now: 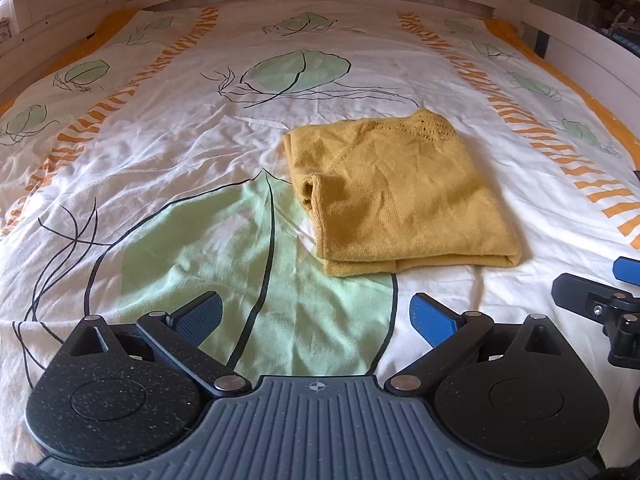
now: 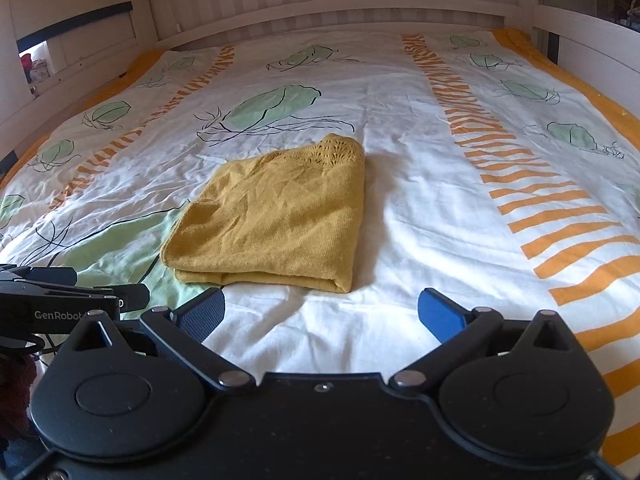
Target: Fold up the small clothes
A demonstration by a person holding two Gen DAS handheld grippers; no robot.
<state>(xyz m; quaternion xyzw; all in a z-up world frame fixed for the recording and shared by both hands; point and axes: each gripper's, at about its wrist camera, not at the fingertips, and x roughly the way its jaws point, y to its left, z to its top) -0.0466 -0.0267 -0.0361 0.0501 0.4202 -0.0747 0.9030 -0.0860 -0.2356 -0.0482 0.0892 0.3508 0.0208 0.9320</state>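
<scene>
A mustard-yellow knitted garment [image 1: 400, 196] lies folded into a rough rectangle on the bed; it also shows in the right wrist view [image 2: 276, 216]. My left gripper [image 1: 316, 316] is open and empty, a little short of the garment's near edge. My right gripper [image 2: 322, 316] is open and empty, also just short of the near folded edge. The right gripper shows at the right edge of the left wrist view [image 1: 600, 304]. The left gripper shows at the left edge of the right wrist view [image 2: 60, 300].
The bed cover [image 1: 200, 152] is white with green leaf prints and orange striped bands, wrinkled in places. A white wooden bed frame [image 2: 340, 12] runs along the far end and both sides.
</scene>
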